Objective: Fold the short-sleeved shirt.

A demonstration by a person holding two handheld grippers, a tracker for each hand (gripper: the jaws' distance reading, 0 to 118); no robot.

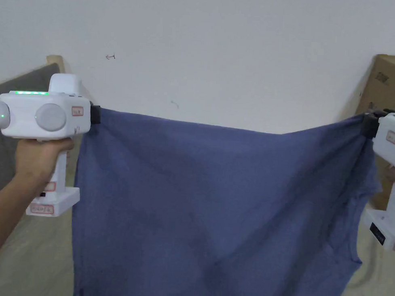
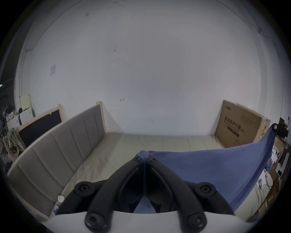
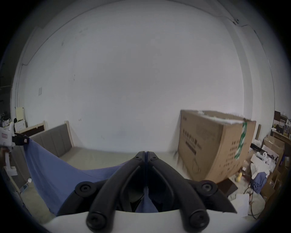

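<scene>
A blue short-sleeved shirt [image 1: 215,203] hangs spread in the air in front of a white wall, held up by its two top corners. My left gripper [image 1: 95,113] is shut on the left corner, and a hand grips its white body. My right gripper [image 1: 369,125] is shut on the right corner. In the left gripper view the jaws [image 2: 144,157] pinch a bunch of blue cloth, and the shirt [image 2: 212,170] stretches off to the right. In the right gripper view the jaws [image 3: 146,155] clamp a thin edge of the shirt [image 3: 52,171], which sags away to the left.
Below the shirt lies a beige mattress [image 2: 126,149] with a grey padded headboard [image 2: 63,146] along its left side. A large cardboard box [image 3: 212,146] stands at the right against the wall. Clutter of boxes and cables [image 3: 267,165] lies further right.
</scene>
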